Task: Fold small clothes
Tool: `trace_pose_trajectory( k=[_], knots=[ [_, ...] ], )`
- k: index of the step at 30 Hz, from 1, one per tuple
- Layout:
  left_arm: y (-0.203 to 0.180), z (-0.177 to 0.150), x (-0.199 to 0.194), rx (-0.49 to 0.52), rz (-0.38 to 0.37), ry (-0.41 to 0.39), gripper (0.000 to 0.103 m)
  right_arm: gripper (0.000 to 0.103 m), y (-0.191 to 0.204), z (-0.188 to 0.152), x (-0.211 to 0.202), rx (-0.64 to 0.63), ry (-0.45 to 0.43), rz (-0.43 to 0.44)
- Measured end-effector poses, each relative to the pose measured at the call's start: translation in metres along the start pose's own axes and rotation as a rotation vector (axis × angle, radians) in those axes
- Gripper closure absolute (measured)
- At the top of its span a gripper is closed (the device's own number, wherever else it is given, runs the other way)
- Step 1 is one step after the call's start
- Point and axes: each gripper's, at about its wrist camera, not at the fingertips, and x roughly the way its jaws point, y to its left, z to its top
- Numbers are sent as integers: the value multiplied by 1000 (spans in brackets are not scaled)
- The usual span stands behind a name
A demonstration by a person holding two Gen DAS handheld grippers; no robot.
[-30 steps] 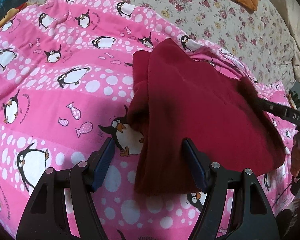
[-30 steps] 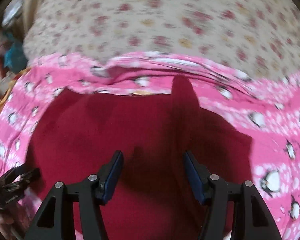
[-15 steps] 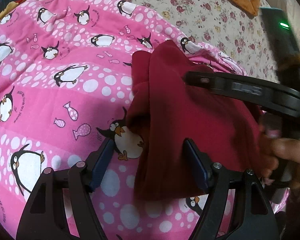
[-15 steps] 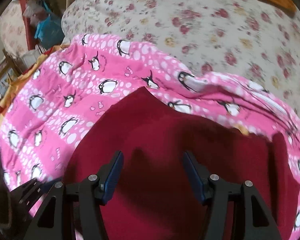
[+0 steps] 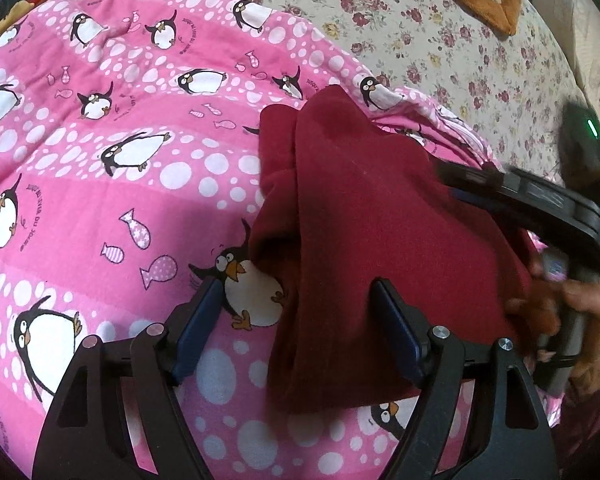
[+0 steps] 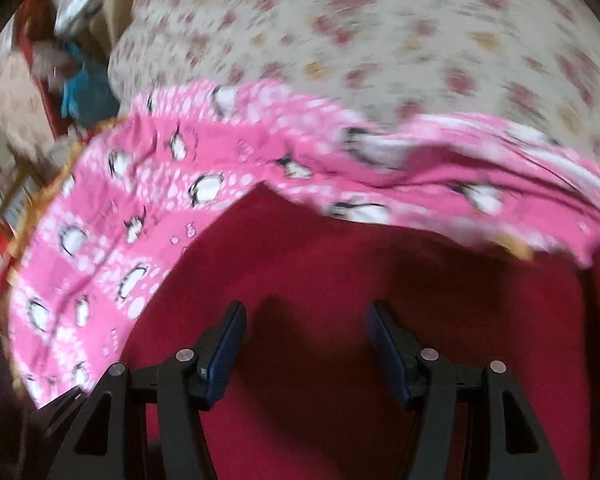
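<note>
A floral bedsheet (image 5: 440, 24) covered the bed, and over it lay your pink penguin blanket (image 5: 100, 184), with the dark red garment (image 5: 380, 240) folded on the blanket's right part. You held your left gripper (image 5: 296, 328) angled steeply down at the garment's near left edge; its jaws had just been opening and stood wide, the right finger (image 5: 396, 336) over the red cloth, the left finger over the blanket, neither pad pressing on anything. Your right gripper (image 6: 304, 344) also pointed steeply down over the middle of the garment, jaws partly apart with nothing gripped; that view was blurred. In the left wrist view your right hand (image 5: 572, 320) wrapped the handle of the right gripper at the garment's right edge.
</note>
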Motion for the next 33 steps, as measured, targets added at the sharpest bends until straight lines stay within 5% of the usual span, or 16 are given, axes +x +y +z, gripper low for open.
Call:
trace_pose_trajectory(
  k=[8, 11, 18, 24, 33],
  knots=[
    [-2, -2, 0, 2, 13, -10, 25, 38, -156, -27, -90, 357, -95, -209],
    [-1, -2, 0, -6, 10, -15, 25, 38, -168, -30, -109, 410, -112, -227],
    [0, -2, -1, -8, 5, -16, 25, 38, -60, -9, -78, 144, 3, -76],
    [1, -1, -2, -8, -8, -13, 25, 38, 36, 10, -20, -83, 77, -61],
    [2, 0, -1, -12, -14, -10, 25, 34, 77, 23, 67, -122, 173, -91]
  ],
)
